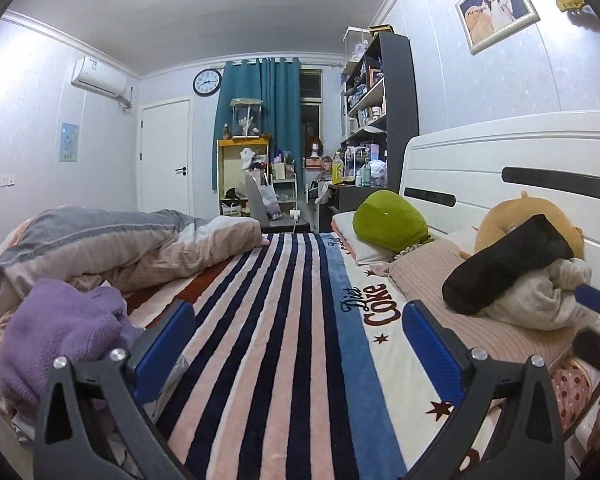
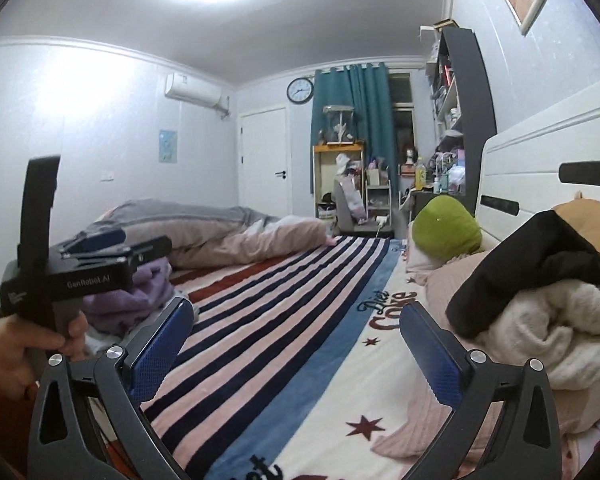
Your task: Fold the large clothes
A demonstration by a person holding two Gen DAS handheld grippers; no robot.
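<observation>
both grippers hover over the striped blanket [image 1: 268, 320], fingers spread wide and holding nothing. the left gripper [image 1: 298, 344] has the purple garment [image 1: 56, 344] crumpled just beside its left finger, at the bed's left edge, not between the pads. the right gripper [image 2: 296, 344] has the white garment [image 2: 548, 332] heaped just off its right finger, on the pillow [image 2: 440, 292], with a black garment [image 2: 528, 264] draped over it. the purple one [image 2: 140, 296] lies beyond its left finger.

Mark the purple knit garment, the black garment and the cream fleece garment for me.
purple knit garment [image 1: 56, 332], left wrist view, middle of the heap
black garment [image 2: 532, 268], right wrist view, centre fold
cream fleece garment [image 2: 548, 336], right wrist view, front bulge
</observation>
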